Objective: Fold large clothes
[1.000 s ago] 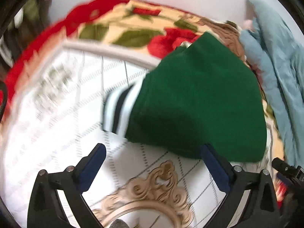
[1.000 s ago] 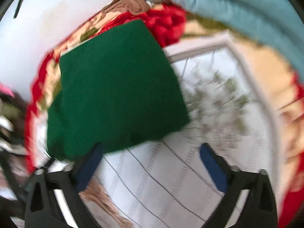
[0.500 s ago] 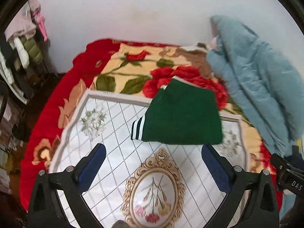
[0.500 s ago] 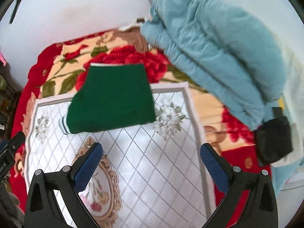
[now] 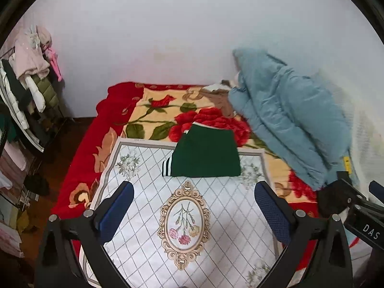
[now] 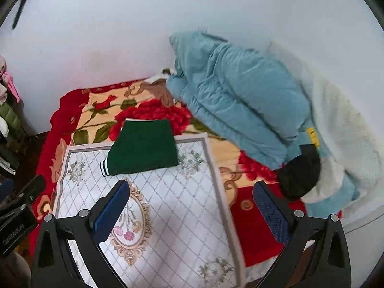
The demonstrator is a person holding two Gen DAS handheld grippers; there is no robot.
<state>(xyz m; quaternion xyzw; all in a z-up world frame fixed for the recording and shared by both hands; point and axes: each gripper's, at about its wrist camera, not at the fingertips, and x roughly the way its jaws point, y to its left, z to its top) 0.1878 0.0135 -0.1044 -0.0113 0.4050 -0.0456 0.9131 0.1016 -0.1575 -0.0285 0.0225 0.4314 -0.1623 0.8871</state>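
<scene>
Green garment (image 5: 207, 154), folded, lying at far edge of white mat (image 5: 153, 189) on bed. Left gripper (image 5: 194, 208) and right gripper (image 6: 192, 206): fingers spread wide, holding nothing, well apart from garment.

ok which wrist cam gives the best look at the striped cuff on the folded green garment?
Left wrist. The striped cuff on the green garment sits near frame centre, and its dark and white bands separate cleanly. The right wrist view shows the same cuff further left and more compressed, so the bands are harder to distinguish.
</scene>
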